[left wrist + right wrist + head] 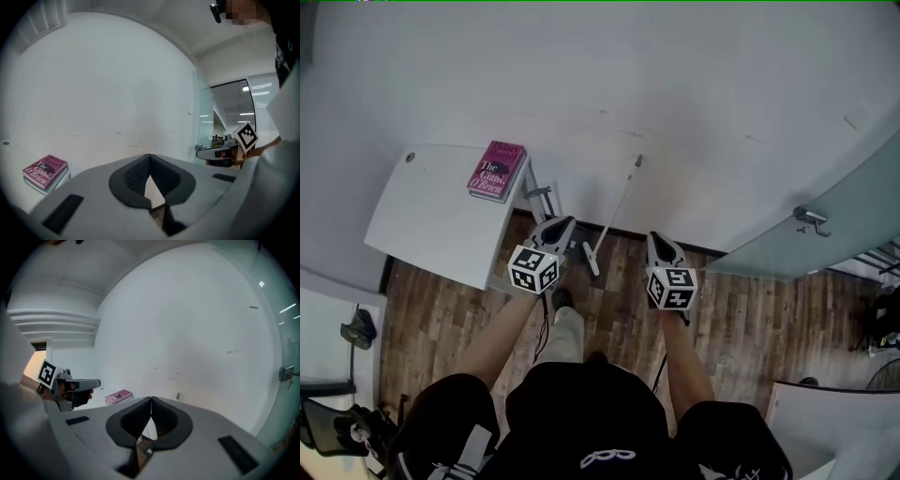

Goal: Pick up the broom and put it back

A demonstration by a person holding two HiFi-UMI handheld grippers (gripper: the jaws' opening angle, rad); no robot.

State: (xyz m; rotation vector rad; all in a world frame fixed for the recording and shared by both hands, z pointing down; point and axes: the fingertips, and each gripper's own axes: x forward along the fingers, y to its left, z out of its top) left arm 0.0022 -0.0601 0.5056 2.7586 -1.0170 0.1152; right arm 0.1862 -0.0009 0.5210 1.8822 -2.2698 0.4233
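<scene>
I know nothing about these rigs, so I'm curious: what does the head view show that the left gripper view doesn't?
Only the head view: the broom leaning on the wall, and the person's leg. Only the left gripper view: the left gripper's shut jaws close up, and distant ceiling lights. Both: the pink book on the white table, and the right gripper.

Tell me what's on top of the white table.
A pink book lies on the white table, at its far right corner by the wall. A small dark spot sits near the far left corner. Anything beneath the book is covered.
</scene>
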